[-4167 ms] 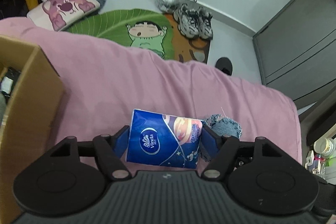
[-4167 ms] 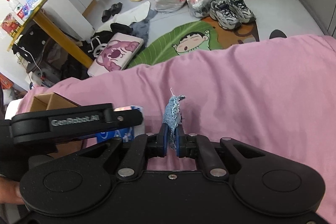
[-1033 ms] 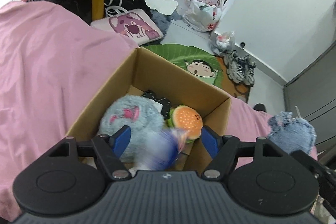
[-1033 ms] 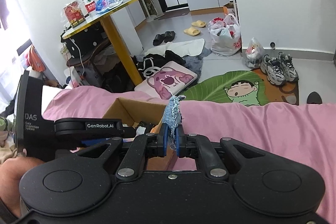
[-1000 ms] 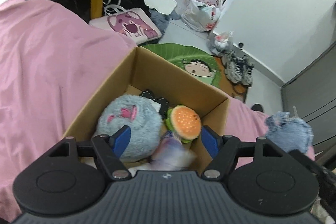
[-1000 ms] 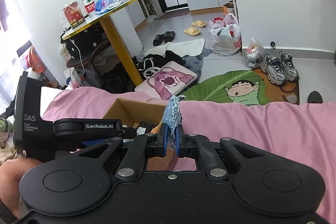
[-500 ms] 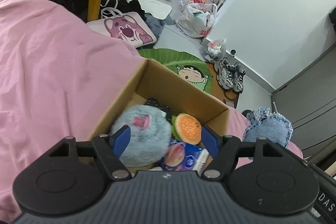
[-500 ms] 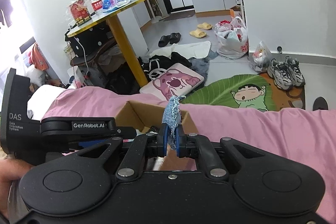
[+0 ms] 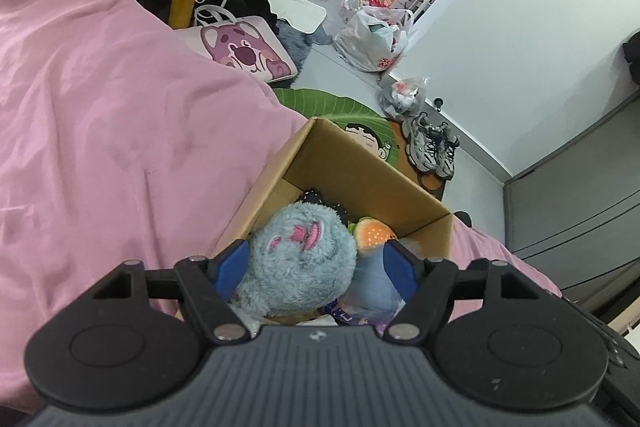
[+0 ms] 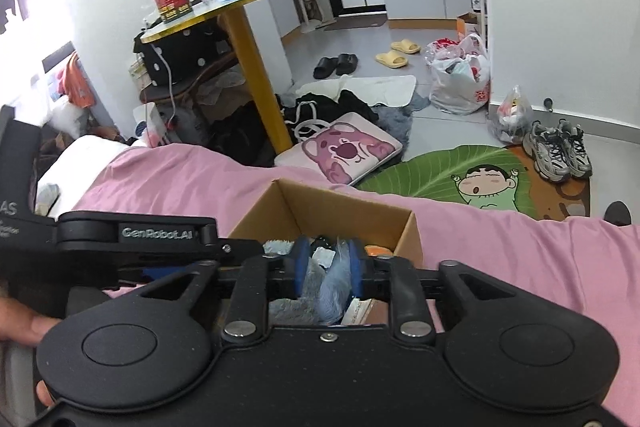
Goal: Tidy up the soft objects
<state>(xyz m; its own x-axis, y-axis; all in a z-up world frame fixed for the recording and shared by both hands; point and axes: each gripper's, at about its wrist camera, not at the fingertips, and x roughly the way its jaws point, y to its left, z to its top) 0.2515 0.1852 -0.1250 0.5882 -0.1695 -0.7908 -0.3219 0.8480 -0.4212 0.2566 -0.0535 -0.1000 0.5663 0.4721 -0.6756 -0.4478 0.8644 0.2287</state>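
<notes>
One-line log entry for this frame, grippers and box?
left gripper: open, above box | right gripper: open, denim piece falling into box | plush, burger toy inside

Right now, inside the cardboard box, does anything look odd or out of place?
Nothing looks damaged or spilled. The box is simply crowded: the grey plush fills the near side, with the burger toy wedged beside it, and a blurred blue denim piece sits between the open right tongs.
</notes>
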